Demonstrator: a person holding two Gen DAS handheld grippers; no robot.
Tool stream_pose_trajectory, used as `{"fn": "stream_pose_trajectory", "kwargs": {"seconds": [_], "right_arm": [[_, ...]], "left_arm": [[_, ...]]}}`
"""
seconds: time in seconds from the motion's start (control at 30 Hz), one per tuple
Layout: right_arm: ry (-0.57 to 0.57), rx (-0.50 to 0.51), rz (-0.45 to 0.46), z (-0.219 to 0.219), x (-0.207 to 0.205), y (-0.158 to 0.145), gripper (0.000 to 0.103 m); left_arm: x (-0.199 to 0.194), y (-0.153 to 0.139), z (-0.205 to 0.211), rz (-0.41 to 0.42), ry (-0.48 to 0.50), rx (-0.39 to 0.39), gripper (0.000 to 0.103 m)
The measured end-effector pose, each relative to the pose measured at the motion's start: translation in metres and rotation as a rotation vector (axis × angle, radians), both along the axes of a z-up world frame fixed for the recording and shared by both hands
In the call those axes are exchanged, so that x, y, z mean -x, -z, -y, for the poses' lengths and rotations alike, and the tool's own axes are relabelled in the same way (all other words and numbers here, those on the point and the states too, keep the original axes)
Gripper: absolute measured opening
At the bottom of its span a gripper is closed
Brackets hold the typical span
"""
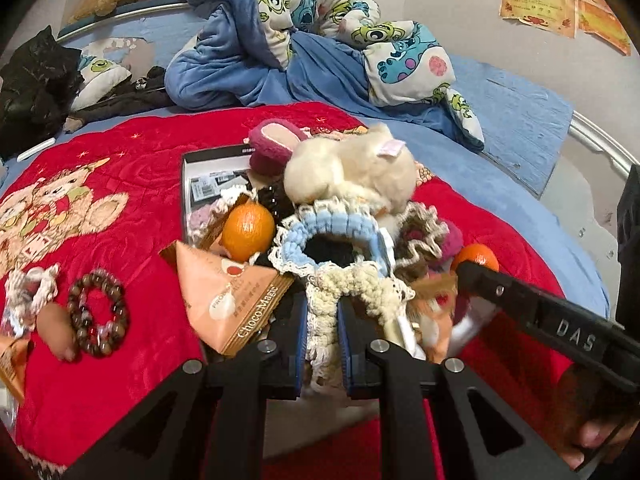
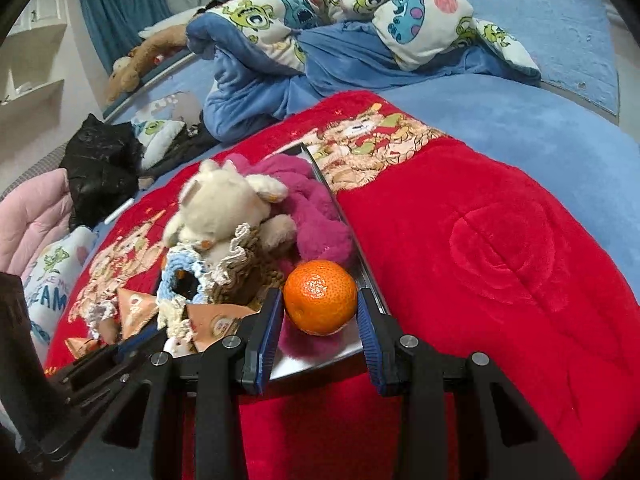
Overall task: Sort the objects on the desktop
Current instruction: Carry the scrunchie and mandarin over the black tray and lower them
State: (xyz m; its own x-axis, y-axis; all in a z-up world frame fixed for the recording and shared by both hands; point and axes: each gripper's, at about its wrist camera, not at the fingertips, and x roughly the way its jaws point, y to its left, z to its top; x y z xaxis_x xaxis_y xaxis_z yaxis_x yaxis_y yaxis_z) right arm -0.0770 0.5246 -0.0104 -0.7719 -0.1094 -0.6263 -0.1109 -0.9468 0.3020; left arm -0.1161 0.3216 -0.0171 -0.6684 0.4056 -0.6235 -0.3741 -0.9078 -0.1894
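My left gripper (image 1: pixel 322 322) is shut on a cream knitted scrunchie (image 1: pixel 344 288) at the near side of a pile in a shallow box (image 1: pixel 208 168). The pile holds a blue scrunchie (image 1: pixel 332 228), a brown scrunchie (image 1: pixel 424 236), a cream plush toy (image 1: pixel 352 164), a pink plush (image 1: pixel 272 144), a tangerine (image 1: pixel 248 226) and a Choco-Magic packet (image 1: pixel 232 300). My right gripper (image 2: pixel 318 316) stands open around a second tangerine (image 2: pixel 320 296) at the box's near right edge; its pads (image 2: pixel 270 320) do not touch it. It also shows in the left wrist view (image 1: pixel 478 258).
A bead bracelet (image 1: pixel 98 314), a white scrunchie (image 1: pixel 30 292), a brown oval object (image 1: pixel 56 330) and another packet (image 1: pixel 12 364) lie on the red quilt (image 2: pixel 500 240) to the left. A bunched blue cartoon duvet (image 1: pixel 320 40) lies behind. Black clothing (image 1: pixel 36 80) is at far left.
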Motion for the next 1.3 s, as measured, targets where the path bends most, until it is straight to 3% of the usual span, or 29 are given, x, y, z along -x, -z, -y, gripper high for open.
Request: {"fn": "stream_pose_trajectory", "kwargs": {"seconds": [0.47,0.9,1.3], "right_arm": [[-0.007,-0.037,0.035,0.012,0.023,0.007,0.036],[-0.001,-0.098,0.043,0.01,0.007,0.004,0.036],[-0.005,-0.077,0.039,0.009,0.008,0.005,0.036]], "left_arm": [[0.022,0.003,-0.002,-0.035,0.018,-0.006,0.014],[0.011,0.008,-0.001,-0.083,0.017,0.008,0.014],[0.004,0.011,-0.002,-0.117,0.018,0.02,0.014]]}}
